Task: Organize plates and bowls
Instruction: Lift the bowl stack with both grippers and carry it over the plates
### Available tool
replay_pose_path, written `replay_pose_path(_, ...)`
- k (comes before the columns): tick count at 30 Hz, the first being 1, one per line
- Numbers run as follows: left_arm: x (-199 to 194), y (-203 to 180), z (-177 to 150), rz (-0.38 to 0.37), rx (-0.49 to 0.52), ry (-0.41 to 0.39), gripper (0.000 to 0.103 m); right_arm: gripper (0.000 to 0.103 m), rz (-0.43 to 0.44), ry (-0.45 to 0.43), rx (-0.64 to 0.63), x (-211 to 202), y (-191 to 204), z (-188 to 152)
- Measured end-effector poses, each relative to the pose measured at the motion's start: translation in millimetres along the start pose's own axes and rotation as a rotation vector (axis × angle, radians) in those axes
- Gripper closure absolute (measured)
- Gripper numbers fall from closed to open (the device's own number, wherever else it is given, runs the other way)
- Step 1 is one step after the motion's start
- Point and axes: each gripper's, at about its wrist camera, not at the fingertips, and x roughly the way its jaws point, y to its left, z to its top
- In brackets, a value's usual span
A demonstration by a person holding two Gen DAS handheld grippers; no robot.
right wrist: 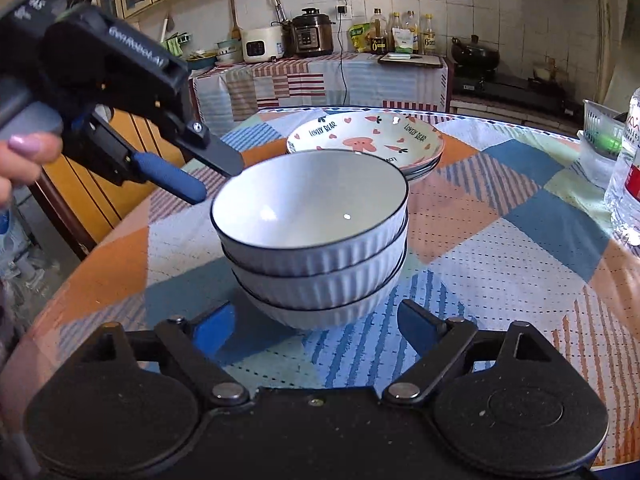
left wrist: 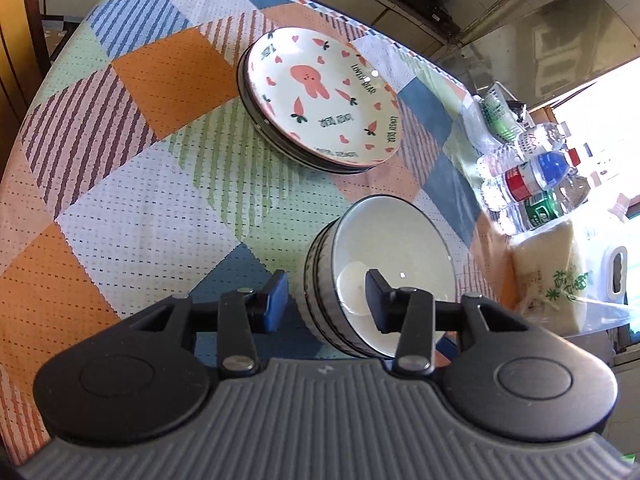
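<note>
Three ribbed white bowls (right wrist: 310, 236) stand nested in one stack on the bench (right wrist: 500, 248), near its middle. Beyond the bowl stack, toward the far edge, lies a pile of plates (right wrist: 366, 142) topped by a rabbit-print plate; the number beneath is hard to count. Left tool (left wrist: 326, 296) straddles the rim of the top bowl, one finger outside the wall and one inside; its jaws stand apart, gripping nothing, though contact with the rim cannot be settled. Right tool (right wrist: 314, 326) is spread wide, empty, just before the base of the bowl stack. Judged from this layout, sorting appears nearly done: bowls together, plates together, no loose dish in view. Water bottles (left wrist: 532, 180) and a bag (left wrist: 560, 280) sit to one side of the bowl stack, partly washed out by glare.
</note>
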Motion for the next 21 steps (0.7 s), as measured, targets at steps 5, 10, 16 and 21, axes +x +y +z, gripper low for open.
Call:
replay_pose_path(5,17,6,1,-0.009,-0.023,0.039,0.058,0.008,-0.037,-0.006,-0.038,19,4,-8)
replay_pose_path(10,41,9,6,-0.009,-0.019,0.078,0.056,0.007,-0.042,-0.011,-0.062,33,6,-8)
replay_pose_path(16,63,14,8,-0.035,0.001,0.101,0.055,0.004,-0.031,-0.017,-0.103,51,3,-2)
replay_pose_path(21,72,16,10,-0.065,-0.020,0.088,0.058,0.002,-0.022,-0.030,-0.082,57,4,-1)
